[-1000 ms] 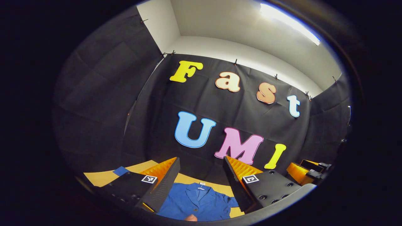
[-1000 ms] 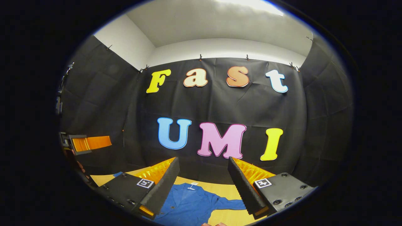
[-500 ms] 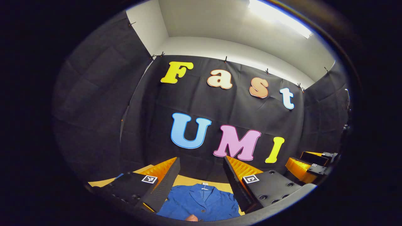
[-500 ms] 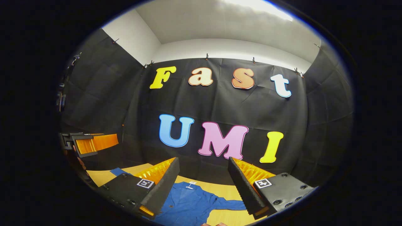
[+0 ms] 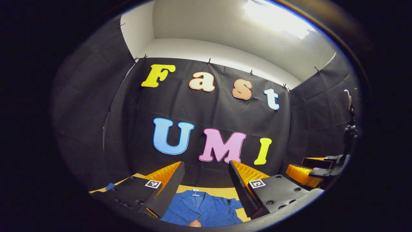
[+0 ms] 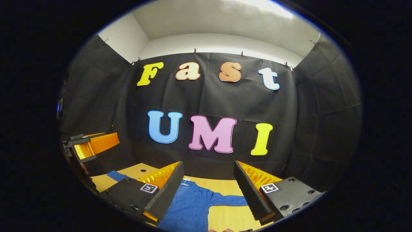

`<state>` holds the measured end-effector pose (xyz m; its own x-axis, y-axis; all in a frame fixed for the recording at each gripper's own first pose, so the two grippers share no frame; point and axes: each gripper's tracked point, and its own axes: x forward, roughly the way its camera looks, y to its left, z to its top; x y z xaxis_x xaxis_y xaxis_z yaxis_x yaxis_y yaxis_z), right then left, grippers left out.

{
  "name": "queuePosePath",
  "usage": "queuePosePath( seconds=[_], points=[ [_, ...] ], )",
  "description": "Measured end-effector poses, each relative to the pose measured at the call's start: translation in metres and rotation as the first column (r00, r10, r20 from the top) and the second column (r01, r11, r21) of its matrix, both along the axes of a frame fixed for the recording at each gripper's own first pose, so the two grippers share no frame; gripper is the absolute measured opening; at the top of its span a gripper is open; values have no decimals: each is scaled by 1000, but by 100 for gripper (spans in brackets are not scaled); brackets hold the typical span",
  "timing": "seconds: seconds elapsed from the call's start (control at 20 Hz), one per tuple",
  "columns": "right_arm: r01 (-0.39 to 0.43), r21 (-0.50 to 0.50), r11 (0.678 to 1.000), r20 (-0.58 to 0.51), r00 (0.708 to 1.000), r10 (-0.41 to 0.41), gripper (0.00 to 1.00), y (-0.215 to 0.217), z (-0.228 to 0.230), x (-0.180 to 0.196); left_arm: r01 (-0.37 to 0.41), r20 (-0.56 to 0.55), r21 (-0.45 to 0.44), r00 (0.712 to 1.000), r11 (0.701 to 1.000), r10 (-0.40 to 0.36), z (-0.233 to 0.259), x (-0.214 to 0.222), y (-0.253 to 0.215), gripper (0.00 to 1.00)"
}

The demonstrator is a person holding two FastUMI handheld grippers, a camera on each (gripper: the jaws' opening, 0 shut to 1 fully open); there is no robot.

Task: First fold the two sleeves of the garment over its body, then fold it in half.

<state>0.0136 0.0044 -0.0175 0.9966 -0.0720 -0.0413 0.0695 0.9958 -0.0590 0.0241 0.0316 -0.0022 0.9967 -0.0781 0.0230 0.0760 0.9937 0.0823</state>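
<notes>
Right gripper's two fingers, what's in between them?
In the right gripper view, the open right gripper grips nothing; through the gap shows the blue garment on the wooden table.

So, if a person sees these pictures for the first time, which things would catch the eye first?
Probably the blue garment, lying spread on the wooden table with one sleeve stretched out sideways, unfolded. Next, each view's own gripper low in front, the right gripper and the left gripper, both open above the garment and holding nothing.
</notes>
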Motion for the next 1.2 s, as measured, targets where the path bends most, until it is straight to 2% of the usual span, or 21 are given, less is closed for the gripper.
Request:
queuePosePath(
  seconds=[0.1,0.15,0.25,0.35,0.4,0.45,0.6,0.65,0.75,0.85,0.95,1.05,1.1,1.15,1.2],
  points=[
    [32,2,999,10,999,-32,93,-9,2,-1,16,17,20,1000,1000,-16,3,-2,-4,81],
    [43,6,999,14,999,-43,100,-10,4,-1,18,21,28,1000,999,-18,5,-2,-3,81],
    [50,10,999,15,999,-50,100,-10,3,0,10,13,28,1000,1000,-11,3,-4,-2,78],
    [54,-4,999,12,998,-54,100,-12,0,3,5,1,22,1000,1000,-5,1,-8,1,81],
    [53,-11,999,17,998,-52,100,-11,1,4,-5,3,24,1000,1000,5,1,-11,5,78],
    [50,-11,999,25,998,-49,100,-10,2,5,-14,10,29,1000,999,14,3,-13,8,81],
    [50,14,999,59,997,-51,100,-11,11,12,-44,26,65,999,997,42,7,-16,19,78],
    [54,21,998,58,997,-55,100,-13,9,16,-52,27,73,998,996,50,7,-15,21,81],
    [69,29,997,44,997,-70,100,-22,1,23,-53,23,68,998,996,52,6,-13,20,78],
    [82,27,996,46,995,-83,99,-35,-7,33,-24,9,45,1000,999,23,3,-9,14,81],
    [116,3,993,-1,993,-116,100,-59,-33,42,10,-15,13,1000,1000,-10,-7,-7,3,81],
    [142,-11,990,-35,989,-143,100,-83,-48,51,7,-28,7,1000,1000,-7,-12,-1,1,81],
    [156,-12,988,-38,987,-156,93,-97,-51,56,3,-33,11,999,1000,-2,-14,5,-1,78],
    [168,-16,986,-41,985,-169,100,-113,-56,61,7,-36,11,999,1000,-7,-17,10,-6,81],
    [187,-33,982,-56,981,-188,100,-131,-67,68,23,-44,8,999,1000,-22,-20,18,-15,81]
  ],
)
